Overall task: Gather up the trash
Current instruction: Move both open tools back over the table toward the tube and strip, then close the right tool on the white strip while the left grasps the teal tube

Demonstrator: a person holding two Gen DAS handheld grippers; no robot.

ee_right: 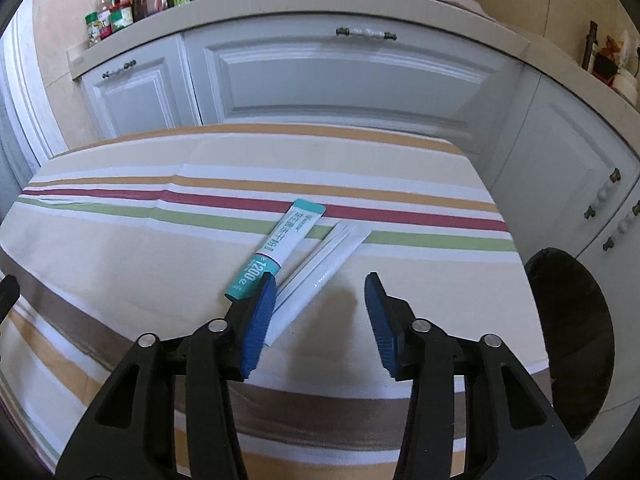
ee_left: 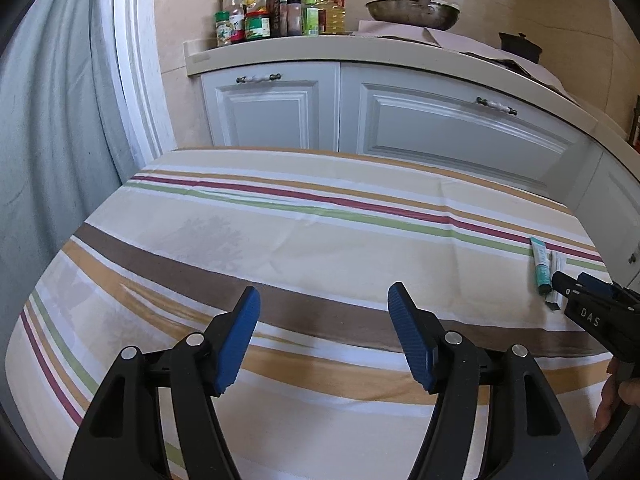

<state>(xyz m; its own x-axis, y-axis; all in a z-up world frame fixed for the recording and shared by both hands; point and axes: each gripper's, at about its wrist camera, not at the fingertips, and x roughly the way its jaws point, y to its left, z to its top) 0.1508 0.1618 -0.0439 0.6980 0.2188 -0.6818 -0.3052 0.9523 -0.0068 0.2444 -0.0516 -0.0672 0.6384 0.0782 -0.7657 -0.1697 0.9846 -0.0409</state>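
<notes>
A kitchen: pale panelled cabinets (ee_left: 460, 128) under a cream countertop (ee_left: 360, 50) crowded with sauce bottles (ee_left: 256, 16) and a metal wok (ee_left: 412, 12). In front, a bench (ee_left: 280, 248) wears a smooth cloth striped in tan, brown, red and green. Two flat, narrow sachets lie side by side near its right edge: a teal-and-white sachet (ee_right: 276, 254) and a plain white sachet (ee_right: 320, 276). The right hand-held gripper (ee_right: 320, 320) hovers over them, ribbed blue pads apart, gripping nothing. The left hand-held gripper (ee_left: 324, 336) stands wide over bare cloth. A dark round bin (ee_right: 572, 340) sits beside the bench.

Black tongs (ee_left: 324, 334), blue ribbed pads (ee_right: 258, 322), silver screws.
</notes>
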